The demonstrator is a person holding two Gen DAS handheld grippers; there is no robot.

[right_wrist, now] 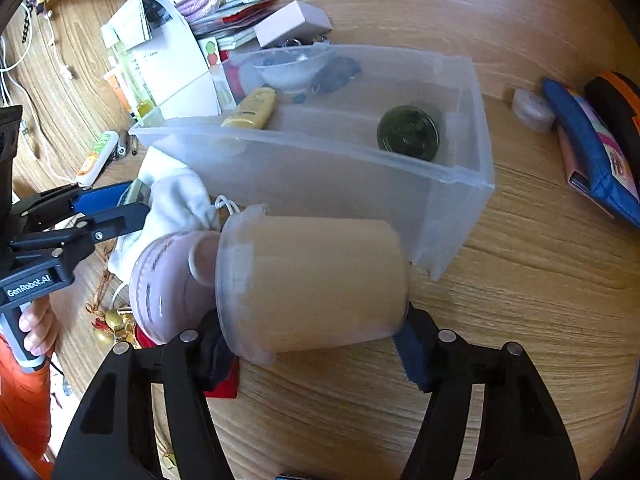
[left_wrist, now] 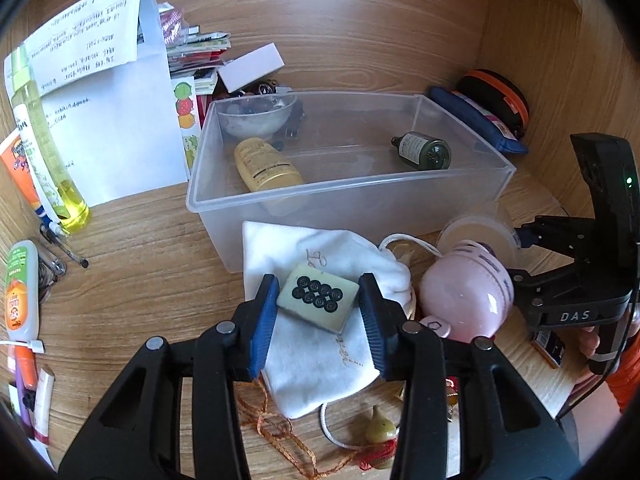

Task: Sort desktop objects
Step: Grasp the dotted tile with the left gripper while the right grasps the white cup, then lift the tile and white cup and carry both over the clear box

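Between my left jaws lies a mahjong tile point(left_wrist: 318, 298), tilted on a white drawstring pouch point(left_wrist: 320, 344); the blue pads point(left_wrist: 264, 324) sit just beside its two ends, but whether they touch it I cannot tell. My left gripper point(left_wrist: 318, 320) hangs over the pouch with a narrow gap matching the tile. At 3 o'clock from the tile a pink round jar point(left_wrist: 466, 292) lies beside the pouch. At 6 o'clock an orange cord point(left_wrist: 276, 432) and a small pale gourd charm point(left_wrist: 380, 426) rest on the wooden surface point(left_wrist: 140, 248). My right gripper point(right_wrist: 316, 344) holds a translucent plastic cup point(right_wrist: 316, 280) on its side, the jaws spread wide around its body and pressed to its rim and base. At 12 o'clock from both stands the clear plastic bin point(left_wrist: 348, 188), holding a yellow bottle point(left_wrist: 268, 168) and a dark green bottle point(left_wrist: 424, 150), both lying down, with a frosted bowl point(left_wrist: 258, 116) at its far left corner. At 9 o'clock from the bin lie white papers point(left_wrist: 116, 128) and a tall yellow-green bottle point(left_wrist: 44, 140); at 3 o'clock, a blue pouch point(left_wrist: 476, 124).
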